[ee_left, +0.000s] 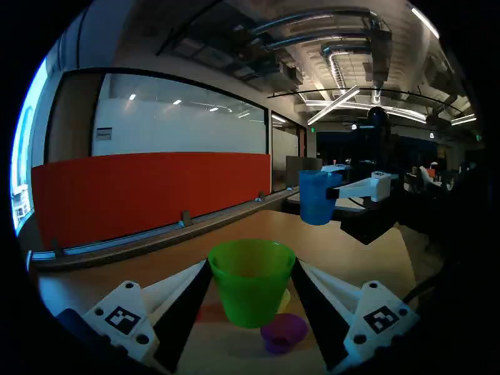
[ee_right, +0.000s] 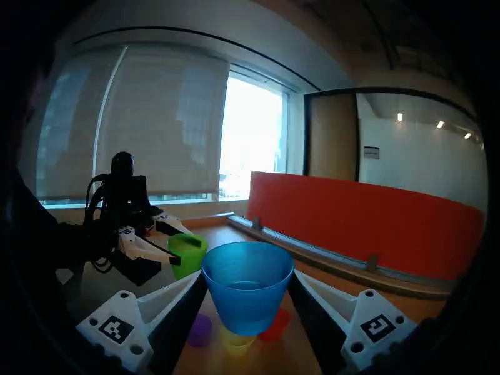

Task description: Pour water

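Over table (ee_left: 325,253), left claw (ee_left: 251,265) grips green cup (ee_left: 251,297), right claw (ee_right: 248,275) blue cup (ee_right: 248,303).

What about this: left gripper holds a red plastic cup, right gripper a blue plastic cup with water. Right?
No. The left gripper holds a green plastic cup, not red, as the left gripper view shows; the right gripper's blue plastic cup with water is correct.

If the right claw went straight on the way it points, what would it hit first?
Probably nothing nearby: holding the blue cup, it points past the green cup, toward the orange partition; depth unclear.
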The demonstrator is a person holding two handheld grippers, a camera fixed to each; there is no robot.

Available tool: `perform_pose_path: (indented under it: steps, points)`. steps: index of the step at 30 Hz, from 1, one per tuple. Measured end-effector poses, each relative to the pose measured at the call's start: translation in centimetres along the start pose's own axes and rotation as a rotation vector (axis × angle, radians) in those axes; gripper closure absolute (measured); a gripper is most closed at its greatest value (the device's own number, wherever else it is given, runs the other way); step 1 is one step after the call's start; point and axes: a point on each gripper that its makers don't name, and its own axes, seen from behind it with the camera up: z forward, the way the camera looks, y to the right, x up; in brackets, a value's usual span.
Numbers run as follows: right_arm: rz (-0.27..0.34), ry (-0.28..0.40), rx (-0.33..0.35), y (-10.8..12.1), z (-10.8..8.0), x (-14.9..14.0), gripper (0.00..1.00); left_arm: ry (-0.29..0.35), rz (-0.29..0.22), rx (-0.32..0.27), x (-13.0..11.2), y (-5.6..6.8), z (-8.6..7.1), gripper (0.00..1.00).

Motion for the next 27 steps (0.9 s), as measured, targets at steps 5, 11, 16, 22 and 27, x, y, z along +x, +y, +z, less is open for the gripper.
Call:
perform_pose_path:
  steps: [5, 11, 16, 22, 27]
  points:
    - [-0.012, -0.001, 0.000, -0.1, 0.1, 0.2, 0.10, 0.010, -0.008, -0.006, 0.1, 0.5, -0.2, 0.12]
    - [-0.029, -0.001, 0.002, -0.1, 0.3, 0.6, 0.10, 0.020, -0.010, -0.009, 0.3, 0.9, -0.4, 0.11]
    - [-0.044, -0.003, 0.004, -0.1, 0.5, 1.0, 0.10, 0.021, -0.010, -0.013, 0.2, 1.3, -0.5, 0.12]
    - [-0.065, -0.004, 0.000, 0.1, 0.8, 1.3, 0.10, 0.016, -0.013, -0.021, -0.3, 1.8, -0.6, 0.12]
    - [-0.103, -0.006, 0.009, 0.1, 1.2, 1.8, 0.10, 0.015, -0.015, -0.032, -0.6, 2.3, -0.5, 0.12]
